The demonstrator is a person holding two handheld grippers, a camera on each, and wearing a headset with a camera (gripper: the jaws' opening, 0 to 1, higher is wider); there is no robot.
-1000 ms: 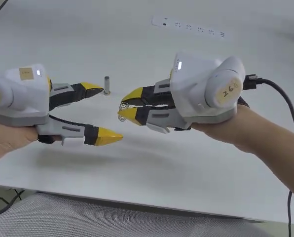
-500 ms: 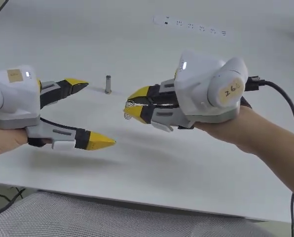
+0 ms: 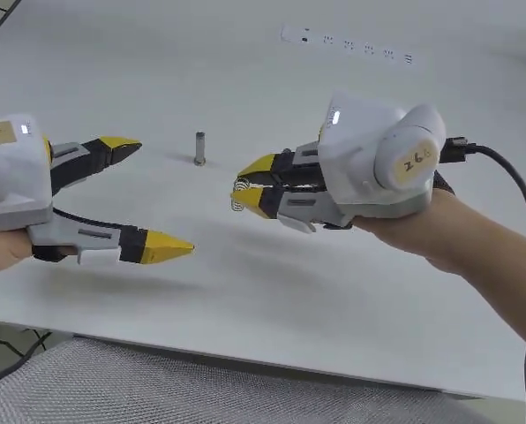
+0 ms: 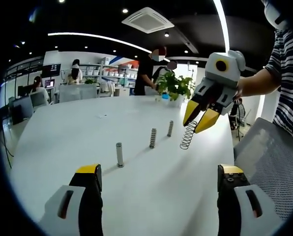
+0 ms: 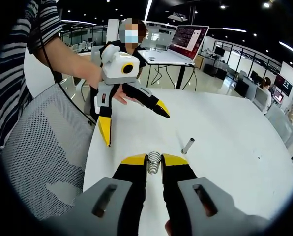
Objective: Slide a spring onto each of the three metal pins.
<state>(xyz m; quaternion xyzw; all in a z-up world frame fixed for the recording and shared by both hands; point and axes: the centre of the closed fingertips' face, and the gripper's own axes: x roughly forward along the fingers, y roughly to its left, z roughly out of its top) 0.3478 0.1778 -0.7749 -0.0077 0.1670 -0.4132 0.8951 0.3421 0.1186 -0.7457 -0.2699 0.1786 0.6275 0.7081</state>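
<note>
While right gripper (image 3: 242, 189) pinches spring (image 5: 155, 162), left gripper (image 3: 166, 196) fingers (image 3: 161, 246) wide apart

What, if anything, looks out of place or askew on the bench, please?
Nothing stands out: the bare pin and both spring-fitted pins stand upright, and the right gripper holds a spring.

The right gripper's (image 4: 191, 127) jaws hide one end of the spring (image 4: 187, 137).

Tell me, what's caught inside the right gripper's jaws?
A small coiled metal spring, clamped between the right gripper's yellow tips. Most coils stick out free; the pinched end is hidden by the tips.
</note>
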